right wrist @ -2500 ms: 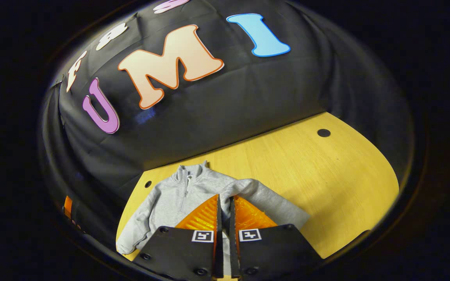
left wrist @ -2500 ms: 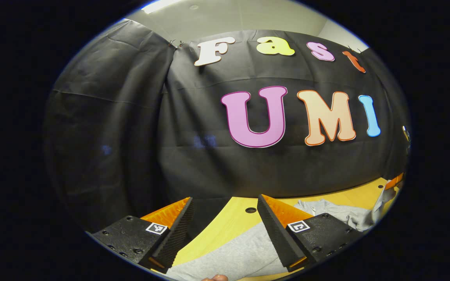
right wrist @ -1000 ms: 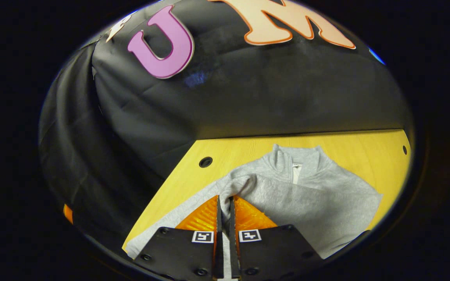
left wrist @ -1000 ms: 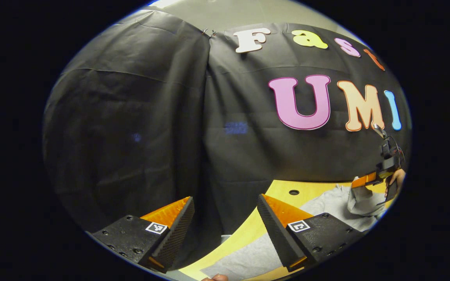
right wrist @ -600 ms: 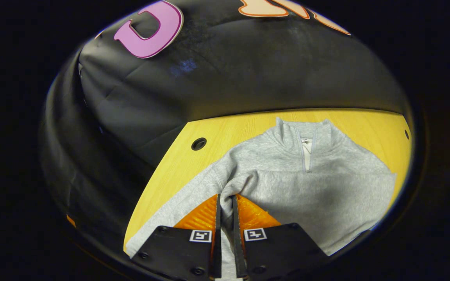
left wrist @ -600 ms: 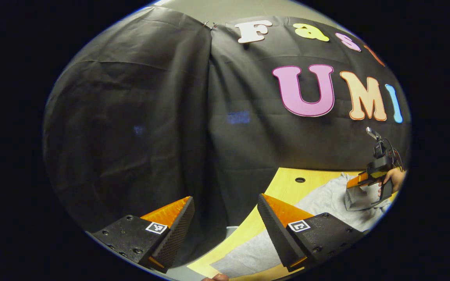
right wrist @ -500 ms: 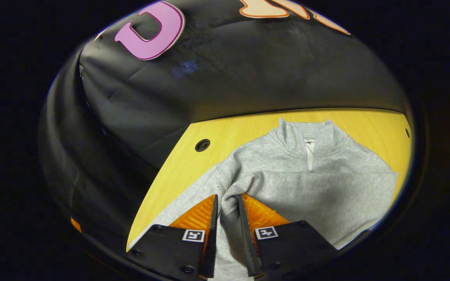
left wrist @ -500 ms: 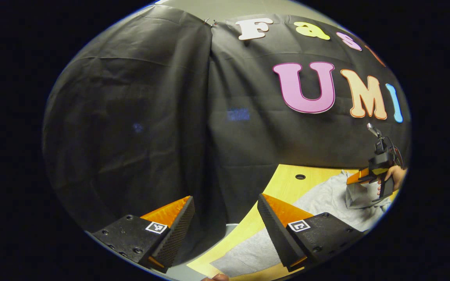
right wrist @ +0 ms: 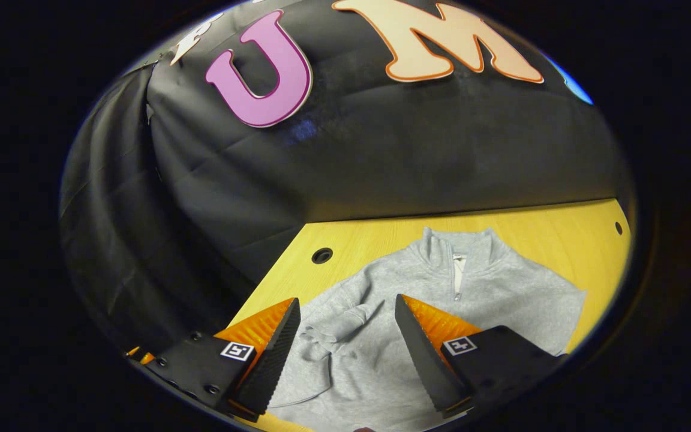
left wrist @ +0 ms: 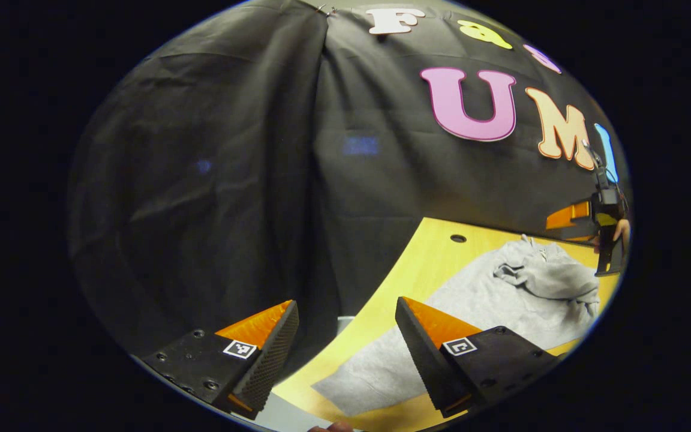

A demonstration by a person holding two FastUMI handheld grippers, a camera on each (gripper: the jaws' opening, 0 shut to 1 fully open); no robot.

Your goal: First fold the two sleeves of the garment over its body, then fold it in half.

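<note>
The left gripper (left wrist: 345, 336) has its fingers spread wide with nothing between them, low over the near left corner of the yellow table (left wrist: 426, 258). Just ahead of it the left sleeve (left wrist: 375, 369) of the grey sweatshirt (right wrist: 441, 300) lies stretched out flat toward that corner. The sweatshirt is spread front-up on the table, collar toward the booth wall. Its other sleeve (right wrist: 336, 327) lies bunched across the chest. Above it the right gripper (right wrist: 345, 336) hangs with fingers apart, clamped on nothing.

The sweatshirt looks like soft, thick fleece: light, limp and unbreakable, so it will probably sag and crease wherever unsupported. The cuff end of the flat sleeve seems the best place to pinch, since the thicker fabric there should resist slipping. Carrying it low over the chest should keep the fold neat.
</note>
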